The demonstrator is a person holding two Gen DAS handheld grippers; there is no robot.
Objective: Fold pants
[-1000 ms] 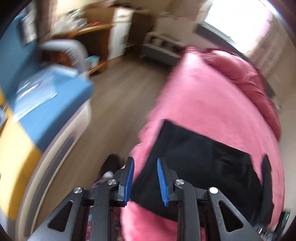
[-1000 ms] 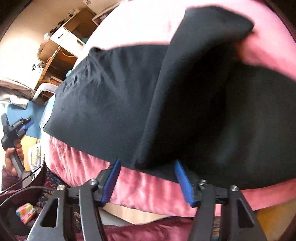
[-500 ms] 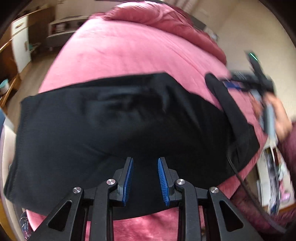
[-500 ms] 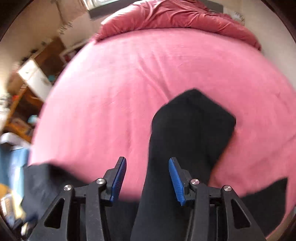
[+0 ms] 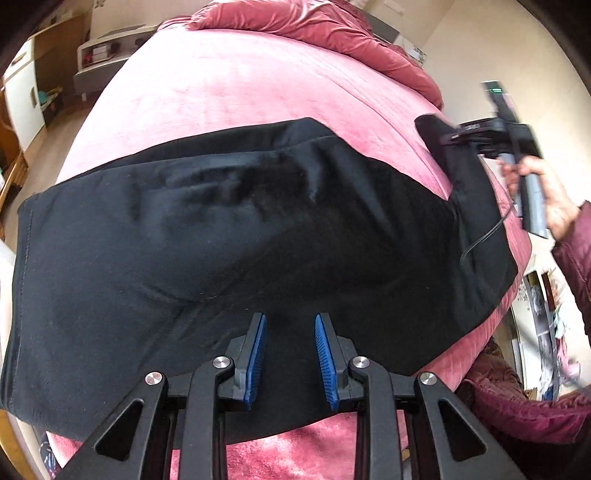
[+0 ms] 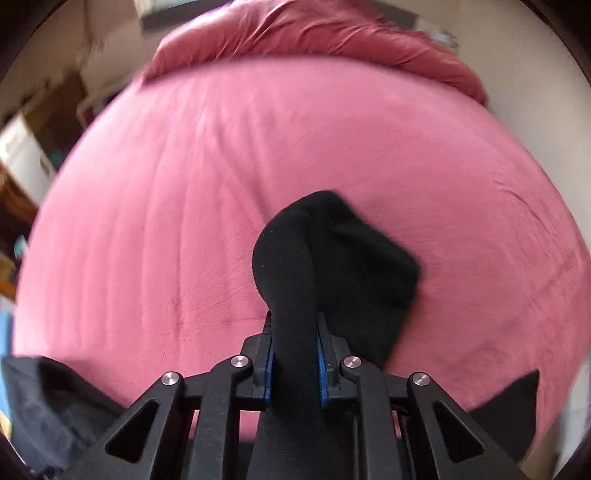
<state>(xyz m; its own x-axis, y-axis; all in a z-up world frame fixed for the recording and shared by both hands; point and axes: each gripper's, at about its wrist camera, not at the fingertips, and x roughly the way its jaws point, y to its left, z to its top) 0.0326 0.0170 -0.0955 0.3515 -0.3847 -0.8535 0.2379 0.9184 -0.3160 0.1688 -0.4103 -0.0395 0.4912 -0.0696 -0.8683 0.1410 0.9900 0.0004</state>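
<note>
Left claw (image 5: 289, 356): jaws apart, a moderate gap between the blue pads (image 5: 257, 354), nothing between them. It hangs above the near edge of the black pants (image 5: 229, 236), which lie spread across the pink bed (image 5: 236, 81) just ahead of and under the claw. Cloth stretches well out to the claw's left, where a stitched hem edge shows, and to its right, where a narrower strip rises off the bed. Fabric is rumpled ahead of the claw, with soft creases running across it.

Far right of the left claw: the right claw (image 5: 452, 138) pinches the raised end of that strip, held by the person's right hand (image 5: 550, 199) in a dark red sleeve. A thin cable trails down from the handle over the cloth.

Right claw (image 6: 294, 354), own view: jaws drawn narrow and gripping a bunched fold of the pants (image 6: 332, 258). The fold bulges out past the fingertips and droops ahead and slightly right of the claw, lifted off the bed (image 6: 184, 184). More black cloth shows low at both sides of this claw, left and right corners of the view. View is blurred.

Beyond both claws, at the far end of the bed: a heaped pink quilt (image 5: 314, 26).
</note>
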